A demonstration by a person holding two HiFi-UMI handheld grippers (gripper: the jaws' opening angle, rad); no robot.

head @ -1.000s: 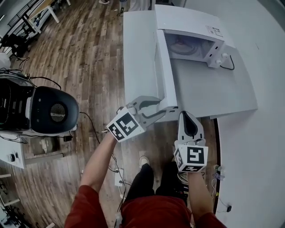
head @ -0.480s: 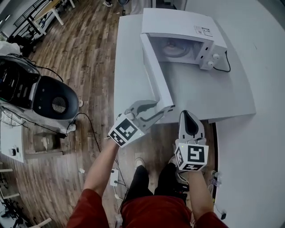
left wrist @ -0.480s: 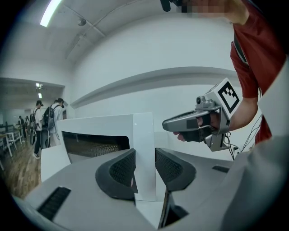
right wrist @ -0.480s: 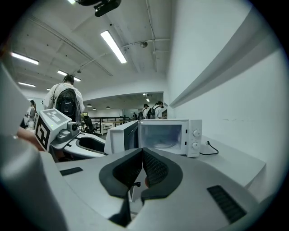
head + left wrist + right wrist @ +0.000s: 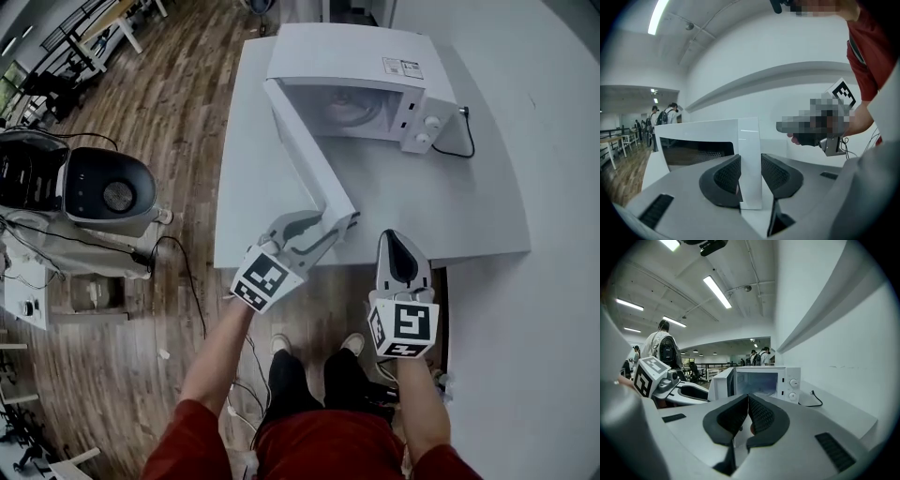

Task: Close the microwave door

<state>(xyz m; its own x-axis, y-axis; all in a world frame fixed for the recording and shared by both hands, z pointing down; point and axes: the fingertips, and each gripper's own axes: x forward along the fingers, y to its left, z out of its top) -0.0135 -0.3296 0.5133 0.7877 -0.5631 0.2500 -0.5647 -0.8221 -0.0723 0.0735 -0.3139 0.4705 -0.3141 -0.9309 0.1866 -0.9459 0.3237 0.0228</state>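
Item: a white box-shaped microwave [image 5: 361,80], standing at the far end of the pale grey tabletop [image 5: 450,197] with its open front towards you.
Door: a flat white door [image 5: 305,155] with a dark mesh window, hinged on the microwave's left side. It is swung wide open and reaches across the tabletop towards you. Its free edge lies close to the tabletop's near edge.
Controls: two round white knobs [image 5: 427,129], one above the other on the panel at the microwave's right.
Cord: a thin black power cord [image 5: 466,136] runs from the microwave's right side onto the tabletop.
Left hand-held gripper [image 5: 330,225]: yours has its jaws set wide and closed on the door's free edge, one pad against each face.
Right hand-held gripper [image 5: 401,246]: you hold it just off the tabletop's near edge, to the right of the door. Its jaws are together with nothing between them.
Hard to make out: the microwave's cavity is hazy in the head view, and a round plate inside it is only faintly visible. The small label [image 5: 401,67] on top is too small to read.
Cut off: your left gripper view shows only the door's end and part of its window.
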